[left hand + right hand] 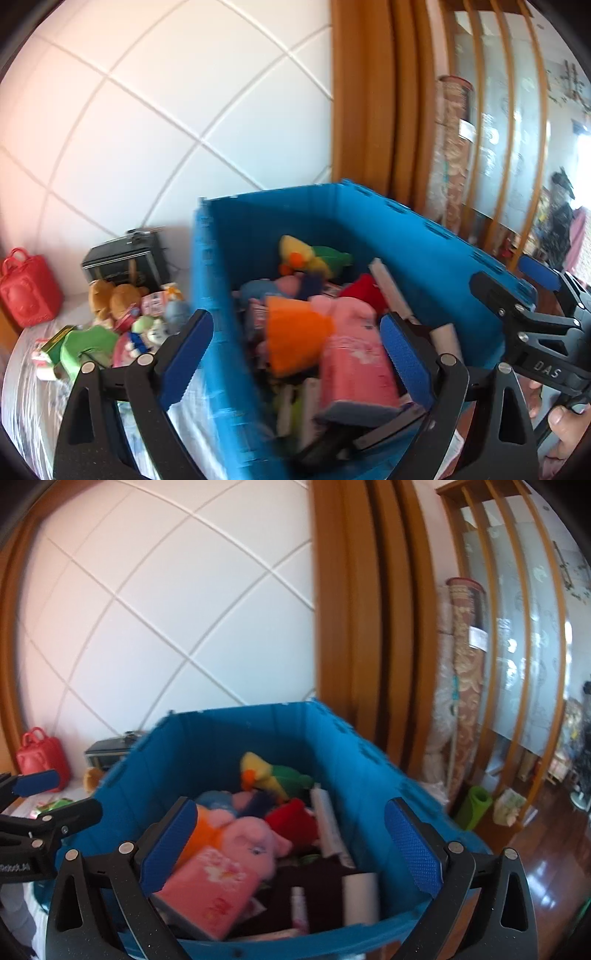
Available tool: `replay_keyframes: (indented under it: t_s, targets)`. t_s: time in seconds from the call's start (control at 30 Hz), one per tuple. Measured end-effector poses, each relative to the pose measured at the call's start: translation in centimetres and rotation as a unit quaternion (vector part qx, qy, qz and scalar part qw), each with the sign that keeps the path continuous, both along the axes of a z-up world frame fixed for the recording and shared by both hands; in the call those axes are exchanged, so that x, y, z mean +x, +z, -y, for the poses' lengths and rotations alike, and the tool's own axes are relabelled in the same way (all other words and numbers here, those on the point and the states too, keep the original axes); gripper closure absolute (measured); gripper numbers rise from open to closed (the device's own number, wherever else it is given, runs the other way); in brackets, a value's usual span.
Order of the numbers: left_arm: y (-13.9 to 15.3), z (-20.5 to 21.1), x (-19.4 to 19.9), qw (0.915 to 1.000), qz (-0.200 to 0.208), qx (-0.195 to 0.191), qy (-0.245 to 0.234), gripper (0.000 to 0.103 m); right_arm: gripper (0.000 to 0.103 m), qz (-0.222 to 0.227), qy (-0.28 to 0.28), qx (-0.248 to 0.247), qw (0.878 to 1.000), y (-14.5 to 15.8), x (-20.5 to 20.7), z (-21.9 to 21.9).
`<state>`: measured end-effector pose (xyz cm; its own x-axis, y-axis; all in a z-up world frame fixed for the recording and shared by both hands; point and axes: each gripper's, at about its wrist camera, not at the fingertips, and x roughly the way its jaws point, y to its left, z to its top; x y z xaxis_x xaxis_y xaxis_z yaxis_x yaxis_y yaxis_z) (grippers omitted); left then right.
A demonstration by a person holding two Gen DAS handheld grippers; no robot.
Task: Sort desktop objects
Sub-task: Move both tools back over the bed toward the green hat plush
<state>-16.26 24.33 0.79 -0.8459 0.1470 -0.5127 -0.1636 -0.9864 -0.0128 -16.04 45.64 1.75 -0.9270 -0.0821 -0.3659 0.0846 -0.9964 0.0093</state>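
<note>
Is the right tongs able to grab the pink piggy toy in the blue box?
Probably yes. The right tongs stand open over the blue box, which has no lid, and the pink piggy toy lies on top of the pile. Only the pink book leans against it.

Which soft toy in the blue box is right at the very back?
The yellow and green plush with the orange bit. It lies against the far wall of the blue box, behind the red plush and the pink plush.

"DAS" (white) on right claw [546, 295].
</note>
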Motion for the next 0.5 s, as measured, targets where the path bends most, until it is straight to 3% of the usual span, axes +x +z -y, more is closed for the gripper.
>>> replay_keyframes:
  t_s: [0.27, 0.5]
  targets:
    - [-0.4, 10.1, 1.0, 0.9961, 0.000, 0.021, 0.085, 0.010, 0.000, -0.017, 0.073, 0.008, 0.997, 1.2, 0.0, 8.2]
    - [-2.9, 21.1, 1.7, 0.9884, 0.018, 0.028, 0.148, 0.010, 0.000, -0.026, 0.121, 0.014, 0.992, 2.1, 0.8, 17.4]
